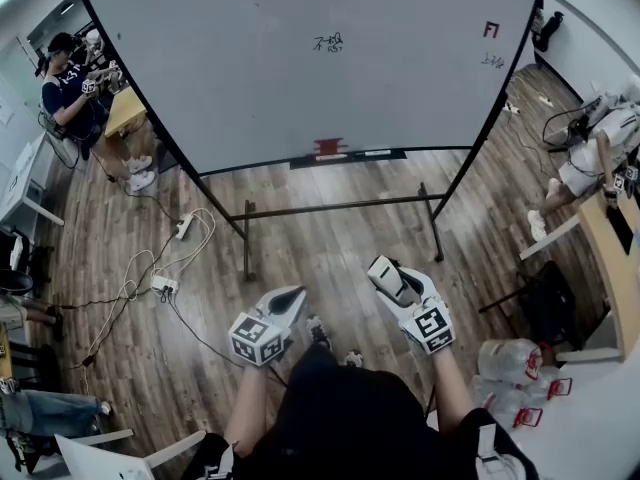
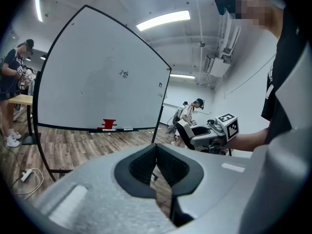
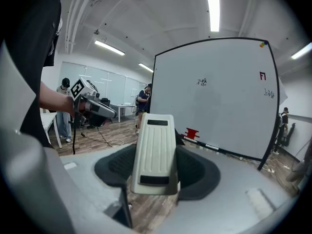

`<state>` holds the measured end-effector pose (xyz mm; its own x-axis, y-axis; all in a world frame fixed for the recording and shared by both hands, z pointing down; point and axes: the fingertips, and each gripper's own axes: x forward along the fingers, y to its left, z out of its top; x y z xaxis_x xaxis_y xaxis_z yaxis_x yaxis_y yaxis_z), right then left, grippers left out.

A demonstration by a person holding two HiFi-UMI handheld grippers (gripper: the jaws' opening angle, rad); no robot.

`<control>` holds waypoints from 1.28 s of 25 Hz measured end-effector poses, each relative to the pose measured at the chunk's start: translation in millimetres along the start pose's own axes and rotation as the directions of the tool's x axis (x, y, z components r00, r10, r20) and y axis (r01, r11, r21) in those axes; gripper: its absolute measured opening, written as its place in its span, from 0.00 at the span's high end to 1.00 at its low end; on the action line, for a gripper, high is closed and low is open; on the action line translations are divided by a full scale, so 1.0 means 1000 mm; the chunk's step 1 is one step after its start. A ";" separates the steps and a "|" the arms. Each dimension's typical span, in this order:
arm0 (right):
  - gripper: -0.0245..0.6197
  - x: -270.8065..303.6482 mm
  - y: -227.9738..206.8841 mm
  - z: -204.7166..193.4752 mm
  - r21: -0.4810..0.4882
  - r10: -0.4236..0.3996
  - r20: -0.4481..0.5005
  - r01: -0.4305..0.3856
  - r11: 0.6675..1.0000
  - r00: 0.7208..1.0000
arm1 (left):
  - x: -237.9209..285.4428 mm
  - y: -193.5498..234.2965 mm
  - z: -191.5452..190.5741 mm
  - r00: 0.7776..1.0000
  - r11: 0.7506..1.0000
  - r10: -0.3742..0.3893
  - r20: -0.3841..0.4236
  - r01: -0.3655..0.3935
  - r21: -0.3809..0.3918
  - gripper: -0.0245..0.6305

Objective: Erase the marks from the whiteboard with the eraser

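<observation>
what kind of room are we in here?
Probably an open office or lab workspace: a freestanding whiteboard on a wood-plank floor, a power strip with loose cables trailing across it, and another person beside a desk at the edge.

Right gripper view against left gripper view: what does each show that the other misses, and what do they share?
Only the right gripper view: the eraser clamped in the right gripper. Only the left gripper view: the left gripper, jaws together on nothing. Both: the whiteboard with its marks and a red object on its ledge.
</observation>
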<state>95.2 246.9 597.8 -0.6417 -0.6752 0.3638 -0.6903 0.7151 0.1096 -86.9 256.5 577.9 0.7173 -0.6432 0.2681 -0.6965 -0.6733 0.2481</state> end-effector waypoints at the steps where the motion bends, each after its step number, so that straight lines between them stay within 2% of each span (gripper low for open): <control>1: 0.56 0.001 0.000 0.000 0.002 0.003 0.000 -0.003 1.000 1.000 | 0.001 0.000 0.000 1.000 1.000 0.000 -0.001 0.000 0.000 0.95; 15: 0.56 0.013 -0.002 0.001 0.008 0.033 -0.016 -0.033 0.999 0.999 | 0.008 0.012 0.002 1.000 1.000 -0.007 -0.002 0.006 -0.006 0.95; 32: 0.56 0.051 -0.030 0.021 -0.006 0.003 -0.049 -0.003 1.000 0.999 | 0.042 0.064 0.032 0.999 0.999 -0.036 0.013 0.036 -0.018 0.95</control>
<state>76.3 187.6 593.3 -0.6264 -0.6636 0.4090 -0.6862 0.7183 0.1143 -100.3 174.7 575.1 0.7418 -0.6236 0.2465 -0.6706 -0.6891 0.2747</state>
